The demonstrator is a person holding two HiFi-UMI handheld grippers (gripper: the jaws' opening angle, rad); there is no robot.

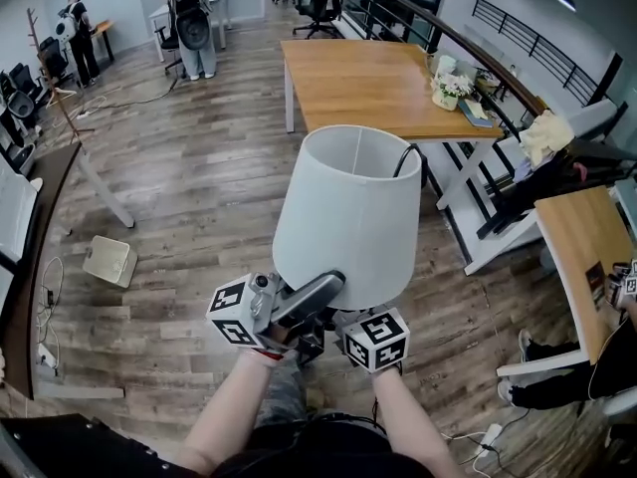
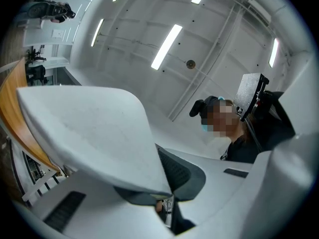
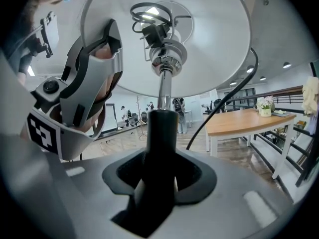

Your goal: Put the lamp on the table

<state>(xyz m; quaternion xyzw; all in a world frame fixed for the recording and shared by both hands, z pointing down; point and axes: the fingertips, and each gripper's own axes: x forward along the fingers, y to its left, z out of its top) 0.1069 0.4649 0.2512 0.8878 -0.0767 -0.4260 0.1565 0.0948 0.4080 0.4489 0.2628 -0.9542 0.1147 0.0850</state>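
I carry a lamp with a white shade [image 1: 348, 212] over the wooden floor. My left gripper [image 1: 333, 285] is shut on the shade's lower rim [image 2: 94, 133], which runs between its jaws in the left gripper view. My right gripper [image 3: 160, 176] is shut on the lamp's black stem [image 3: 162, 143], under the shade, whose bulb holder [image 3: 162, 49] shows from below. In the head view only that gripper's marker cube [image 1: 376, 339] shows. The lamp's black cable [image 1: 408, 157] hangs at the shade's right. A long wooden table [image 1: 368, 83] stands ahead, beyond the lamp.
A flower pot [image 1: 448, 88] and books lie at the table's right end by a railing [image 1: 468, 58]. Another wooden desk [image 1: 587, 257] stands at the right, a white box [image 1: 109, 260] on the floor at the left. People [image 1: 189, 18] and office chairs are at the back.
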